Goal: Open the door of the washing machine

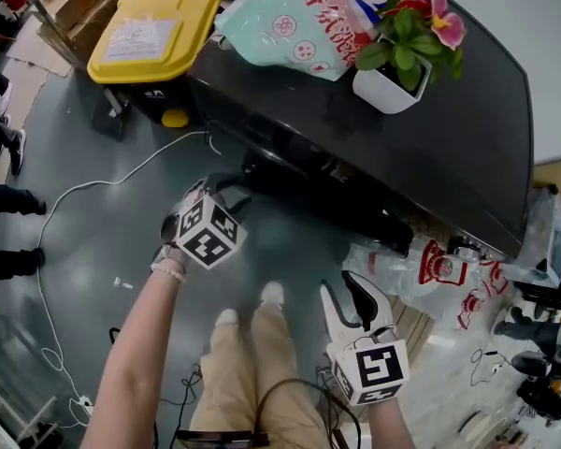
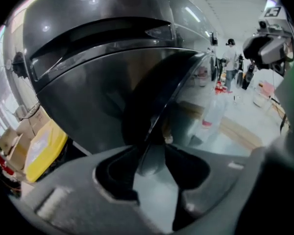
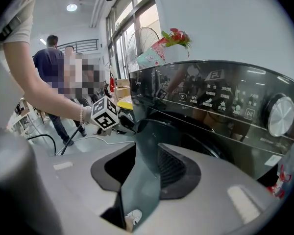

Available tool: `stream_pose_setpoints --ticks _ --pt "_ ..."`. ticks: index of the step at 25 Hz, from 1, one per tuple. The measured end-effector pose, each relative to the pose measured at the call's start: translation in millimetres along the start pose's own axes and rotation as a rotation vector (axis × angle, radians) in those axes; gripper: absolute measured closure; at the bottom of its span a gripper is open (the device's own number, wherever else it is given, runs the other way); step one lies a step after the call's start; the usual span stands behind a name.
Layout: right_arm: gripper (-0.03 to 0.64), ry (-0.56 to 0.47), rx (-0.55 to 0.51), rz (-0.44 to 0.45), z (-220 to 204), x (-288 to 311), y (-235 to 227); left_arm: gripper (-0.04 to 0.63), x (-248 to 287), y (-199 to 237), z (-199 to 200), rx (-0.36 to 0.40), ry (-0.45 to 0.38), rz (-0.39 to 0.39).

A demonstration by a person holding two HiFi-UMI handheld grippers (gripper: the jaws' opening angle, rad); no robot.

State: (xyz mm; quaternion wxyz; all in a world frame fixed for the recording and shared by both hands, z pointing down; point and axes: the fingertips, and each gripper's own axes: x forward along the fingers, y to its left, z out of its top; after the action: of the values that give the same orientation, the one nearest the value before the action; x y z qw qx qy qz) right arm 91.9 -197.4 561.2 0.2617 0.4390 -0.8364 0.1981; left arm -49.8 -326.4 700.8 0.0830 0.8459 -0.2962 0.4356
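I'm midway through the pull. The left tongs (image 2: 152,156) are clenched on the thin rim of the dark round glass door (image 2: 154,99), low on the front of the glossy black front-loading washing machine (image 1: 430,148). The door already stands ajar. The right tongs (image 3: 144,153) hang released and empty, well apart from it. Seen edge-on, the door's long line runs upward from my grip, free edge pointing out toward me. Next, I'd swing it outward along its hinge arc without twisting.
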Motion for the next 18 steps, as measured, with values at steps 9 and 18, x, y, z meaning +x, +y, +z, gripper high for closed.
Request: stream_pose_setpoints --ticks 9,18 --pt "0.494 0.002 0.007 0.001 2 7 -6 0.459 2 1 0 0.052 0.033 -0.025" --pt "0.494 -0.007 -0.037 0.0 11 18 -7 0.477 -1 -1 -3 0.079 0.052 -0.035"
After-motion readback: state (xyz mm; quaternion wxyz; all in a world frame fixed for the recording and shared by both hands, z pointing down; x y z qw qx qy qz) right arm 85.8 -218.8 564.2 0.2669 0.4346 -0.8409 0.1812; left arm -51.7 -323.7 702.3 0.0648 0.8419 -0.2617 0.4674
